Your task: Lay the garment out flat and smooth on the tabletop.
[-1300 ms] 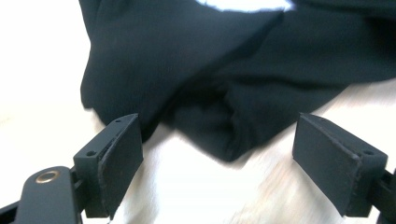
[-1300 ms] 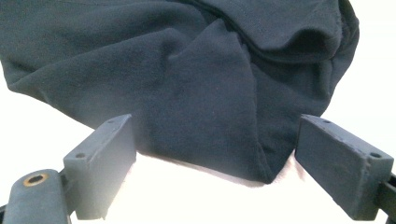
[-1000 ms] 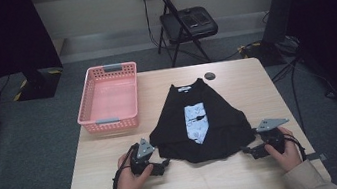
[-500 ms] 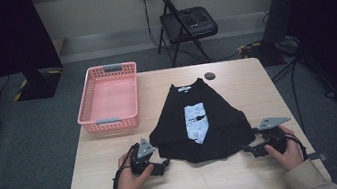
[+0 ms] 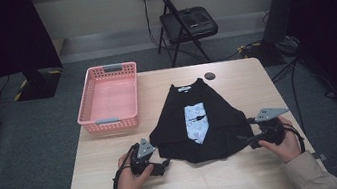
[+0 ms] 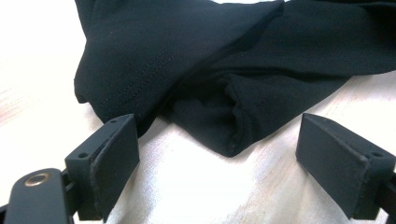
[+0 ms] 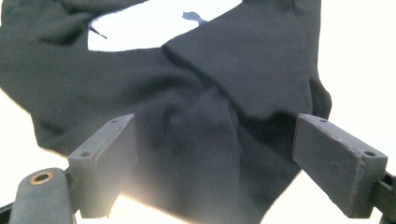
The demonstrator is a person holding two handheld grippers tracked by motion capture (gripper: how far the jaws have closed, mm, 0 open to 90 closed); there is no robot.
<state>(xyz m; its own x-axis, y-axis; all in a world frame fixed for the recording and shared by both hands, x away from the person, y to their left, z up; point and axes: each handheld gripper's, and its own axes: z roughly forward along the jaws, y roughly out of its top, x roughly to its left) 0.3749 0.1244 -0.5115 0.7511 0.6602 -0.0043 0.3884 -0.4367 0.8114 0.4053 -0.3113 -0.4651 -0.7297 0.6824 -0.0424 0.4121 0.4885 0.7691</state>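
The shirt [image 5: 201, 122] lies partly folded mid-worktop, its hem toward the near edge, sleeves tucked in. The left gripper [image 6: 219, 154] sits at the near-left hem corner with fingers [image 6: 109, 156] spread, the fabric tip between them but unpinched. The right gripper [image 7: 215, 158] hangs over the near-right hem; its jaws have just closed a little but stand wide, with cloth between them unpressed. To fold well, pinch both hem corners level, taking all layers, then lift evenly toward the collar. The far edge has room; the basket [image 5: 108, 96] overhangs the far-left corner, and a small disc [image 5: 210, 75] lies beyond the collar.
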